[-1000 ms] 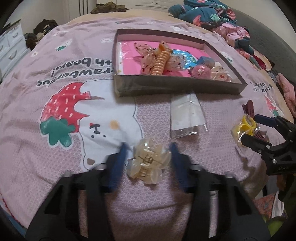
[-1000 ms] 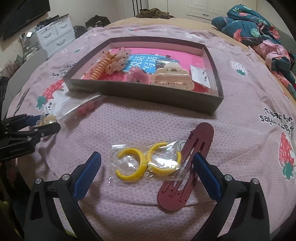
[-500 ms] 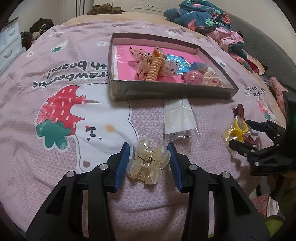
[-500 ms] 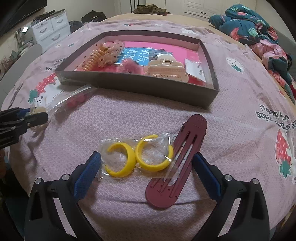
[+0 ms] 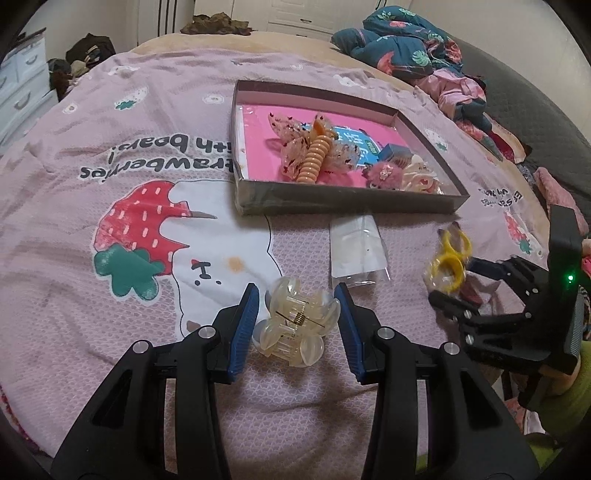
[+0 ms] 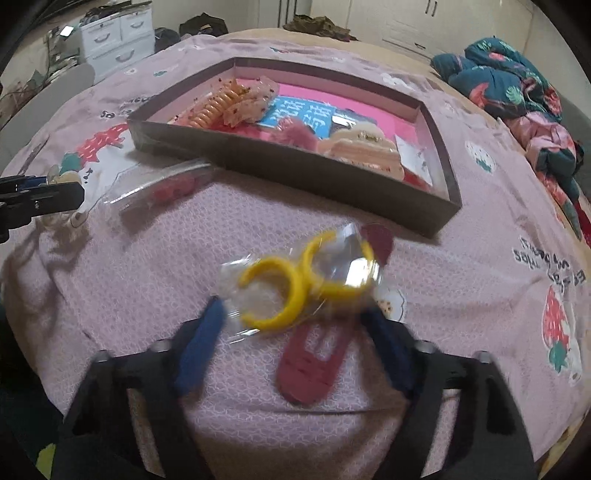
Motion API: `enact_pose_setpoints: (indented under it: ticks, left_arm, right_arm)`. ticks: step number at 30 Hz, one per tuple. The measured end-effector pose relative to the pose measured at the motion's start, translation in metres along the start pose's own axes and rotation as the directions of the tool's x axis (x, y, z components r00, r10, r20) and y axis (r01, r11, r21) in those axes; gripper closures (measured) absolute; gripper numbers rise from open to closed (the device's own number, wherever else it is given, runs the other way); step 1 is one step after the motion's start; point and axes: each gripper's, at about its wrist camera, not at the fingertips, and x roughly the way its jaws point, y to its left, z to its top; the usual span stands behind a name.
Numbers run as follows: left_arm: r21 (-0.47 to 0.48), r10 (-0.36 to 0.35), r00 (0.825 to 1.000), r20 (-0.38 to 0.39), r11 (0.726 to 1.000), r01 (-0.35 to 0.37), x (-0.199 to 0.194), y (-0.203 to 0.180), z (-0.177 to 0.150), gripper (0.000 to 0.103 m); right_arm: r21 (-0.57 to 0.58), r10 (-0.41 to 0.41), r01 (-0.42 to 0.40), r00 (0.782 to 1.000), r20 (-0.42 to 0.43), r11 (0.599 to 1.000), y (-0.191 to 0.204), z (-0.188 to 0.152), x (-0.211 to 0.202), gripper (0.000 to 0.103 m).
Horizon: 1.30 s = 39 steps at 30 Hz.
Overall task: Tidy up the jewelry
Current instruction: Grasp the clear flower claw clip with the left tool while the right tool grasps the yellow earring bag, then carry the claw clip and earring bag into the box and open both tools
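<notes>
The right gripper [image 6: 295,325] is being closed around the clear packet of yellow hoop earrings [image 6: 306,284], which is bunching and tilting up between the blue pads over the dark red snap clip [image 6: 314,365]; the squeeze is best being kept on the packet alone, so that the clip is being left on the bedspread [image 6: 129,280]. The left gripper [image 5: 297,328] is being held part-open astride the translucent claw clip [image 5: 295,326], its pads just beside the clip but apparently not pressing. The cardboard tray [image 6: 295,173] is lying at twelve o'clock, awaiting both.

A white dresser [image 6: 118,35] stands beside the bed [image 5: 110,155].
</notes>
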Motion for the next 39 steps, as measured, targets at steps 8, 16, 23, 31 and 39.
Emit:
enact_pose_setpoints:
  ticks: [8, 16, 23, 31, 39]
  left_arm:
    - [0.013, -0.001, 1.000, 0.016, 1.000, 0.001, -0.007, -0.007, 0.007, 0.069]
    - [0.011, -0.004, 1.000, 0.028, 1.000, 0.003, -0.012, -0.015, 0.015, 0.069]
    - [0.031, 0.002, 1.000, 0.024, 1.000, -0.003, -0.011, -0.025, 0.019, 0.069]
    - [0.047, 0.003, 1.000, 0.023, 0.999, -0.004, -0.008, -0.035, 0.027, 0.069]
    - [0.066, 0.010, 1.000, 0.021, 0.998, -0.011, -0.003, -0.046, 0.034, 0.069]
  right_arm:
    - [-0.001, 0.053, -0.053, 0.998, 0.035, 0.999, -0.006, 0.008, -0.011, 0.054]
    - [0.034, 0.122, -0.124, 0.990, 0.078, 0.992, -0.020, 0.012, -0.024, 0.083]
    - [0.145, 0.159, -0.169, 0.984, 0.074, 0.975, -0.044, 0.005, -0.020, 0.068]
    - [0.352, 0.278, -0.296, 0.955, 0.101, 0.888, -0.086, 0.001, -0.019, 0.036]
    - [0.457, 0.291, -0.285, 0.955, 0.058, 0.843, -0.113, 0.004, 0.002, 0.074]
